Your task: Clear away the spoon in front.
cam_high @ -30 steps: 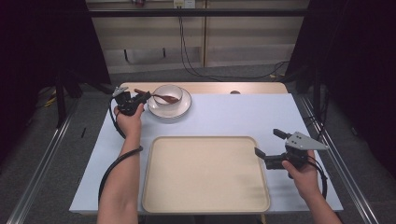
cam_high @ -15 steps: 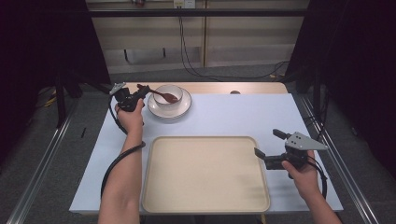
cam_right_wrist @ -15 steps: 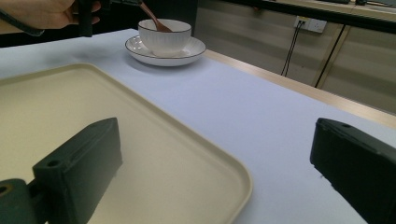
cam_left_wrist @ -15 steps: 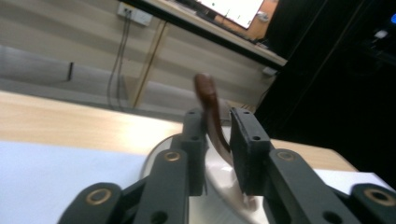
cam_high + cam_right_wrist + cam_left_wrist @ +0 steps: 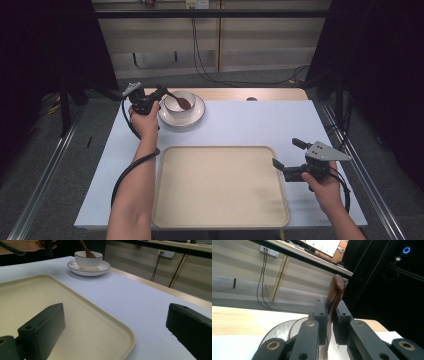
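Note:
A white bowl stands on a white saucer at the far left of the table. My left gripper is just left of the bowl, and its jaws have just been closing on the handle of a brown wooden spoon. In the left gripper view the spoon stands up between the pads of that gripper. The spoon's head hangs over the bowl. My right gripper rests open at the right edge of the beige tray, with nothing between its jaws.
The beige tray lies empty at the near middle of the pale blue table top. In the right gripper view the bowl and saucer stand beyond it. A wooden strip borders the far edge.
The left gripper has shut on the spoon's handle and risen a little, so the spoon is tipped up from the bowl. The right gripper has not moved.

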Demonstrator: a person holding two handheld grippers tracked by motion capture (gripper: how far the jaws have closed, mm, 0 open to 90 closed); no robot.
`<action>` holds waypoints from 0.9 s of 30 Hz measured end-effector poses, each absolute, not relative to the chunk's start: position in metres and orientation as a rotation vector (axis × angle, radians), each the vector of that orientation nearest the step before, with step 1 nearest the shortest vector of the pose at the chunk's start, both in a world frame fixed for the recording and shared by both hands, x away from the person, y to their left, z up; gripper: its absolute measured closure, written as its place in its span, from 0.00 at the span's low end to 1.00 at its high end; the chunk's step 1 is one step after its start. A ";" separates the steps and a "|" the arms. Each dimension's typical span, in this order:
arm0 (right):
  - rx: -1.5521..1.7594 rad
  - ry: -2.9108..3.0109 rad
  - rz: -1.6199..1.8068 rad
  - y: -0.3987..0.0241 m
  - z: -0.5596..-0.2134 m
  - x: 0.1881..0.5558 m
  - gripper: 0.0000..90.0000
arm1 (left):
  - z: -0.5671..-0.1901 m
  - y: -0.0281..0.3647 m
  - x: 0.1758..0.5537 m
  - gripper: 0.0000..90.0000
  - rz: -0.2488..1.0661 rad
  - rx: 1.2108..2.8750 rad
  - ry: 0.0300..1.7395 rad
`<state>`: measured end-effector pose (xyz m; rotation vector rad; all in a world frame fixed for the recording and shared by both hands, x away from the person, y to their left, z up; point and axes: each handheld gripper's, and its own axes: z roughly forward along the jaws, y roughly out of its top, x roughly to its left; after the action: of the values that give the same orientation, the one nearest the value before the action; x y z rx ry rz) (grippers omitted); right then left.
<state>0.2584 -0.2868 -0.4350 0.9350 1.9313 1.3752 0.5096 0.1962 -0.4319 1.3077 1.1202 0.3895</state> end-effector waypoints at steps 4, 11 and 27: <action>0.945 1.929 1.373 -0.287 -0.435 0.258 0.02 | -0.427 0.192 0.511 0.93 0.380 1.323 1.100; 0.943 1.925 1.379 -0.287 -0.434 0.258 0.02 | -0.417 0.186 0.510 0.93 0.383 1.345 1.067; 0.926 1.927 1.377 -0.287 -0.434 0.258 0.02 | -0.384 0.194 0.498 0.93 0.355 1.387 0.993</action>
<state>0.2580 -0.2872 -0.4343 0.9261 1.9268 1.3770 0.4979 0.1936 -0.3836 1.3870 0.9929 0.3547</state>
